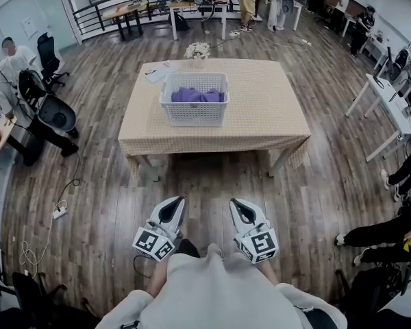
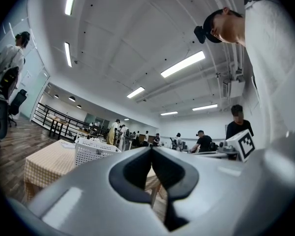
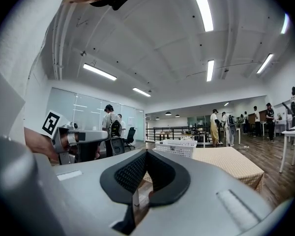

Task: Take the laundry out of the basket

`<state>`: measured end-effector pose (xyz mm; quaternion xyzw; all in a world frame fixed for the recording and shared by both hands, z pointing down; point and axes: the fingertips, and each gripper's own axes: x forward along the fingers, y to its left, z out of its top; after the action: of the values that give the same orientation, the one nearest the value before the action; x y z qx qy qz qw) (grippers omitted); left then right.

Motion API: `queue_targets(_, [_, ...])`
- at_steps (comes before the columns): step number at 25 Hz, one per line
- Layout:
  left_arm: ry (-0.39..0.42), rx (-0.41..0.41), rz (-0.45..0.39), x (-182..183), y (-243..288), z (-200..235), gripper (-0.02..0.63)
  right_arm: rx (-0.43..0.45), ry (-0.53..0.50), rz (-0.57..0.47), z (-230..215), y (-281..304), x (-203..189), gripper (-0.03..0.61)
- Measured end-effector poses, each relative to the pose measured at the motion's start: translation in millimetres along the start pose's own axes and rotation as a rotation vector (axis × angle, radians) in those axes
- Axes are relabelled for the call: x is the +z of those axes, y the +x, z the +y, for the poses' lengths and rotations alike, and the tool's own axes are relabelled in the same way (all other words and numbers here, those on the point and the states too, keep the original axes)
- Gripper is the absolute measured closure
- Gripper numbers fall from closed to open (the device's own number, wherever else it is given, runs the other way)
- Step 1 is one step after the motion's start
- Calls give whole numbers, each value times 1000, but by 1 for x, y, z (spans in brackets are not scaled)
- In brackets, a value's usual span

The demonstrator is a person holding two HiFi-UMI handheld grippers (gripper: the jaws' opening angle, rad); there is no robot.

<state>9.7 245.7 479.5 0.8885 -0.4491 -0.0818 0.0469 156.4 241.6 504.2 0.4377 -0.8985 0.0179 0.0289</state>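
Head view: purple laundry (image 1: 197,95) lies in basket (image 1: 194,114).

Purple laundry (image 1: 197,95) is mostly hidden by basket (image 1: 194,114) walls; piece count cannot be told. From both gripper views it is hidden fully. Paper (image 1: 159,70) on desk (image 1: 260,115) is too small to be read.

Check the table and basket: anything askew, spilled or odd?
Nothing stands out. The basket sits upright and square on the table, purple laundry inside it, nothing spilled. The flowers behind it stand upright. The left tongs and right tongs are shut and empty, short of the table.
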Motion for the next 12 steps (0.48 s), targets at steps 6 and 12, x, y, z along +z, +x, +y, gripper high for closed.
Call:
queue_targets(6, [16,-19,-4,1,23,-3,606,-7,-1,-2,-18,2,-1,580])
queue_targets(12, [17,-9,-10,0,37,11,606,-3,-9,-3,-32,20,0,580])
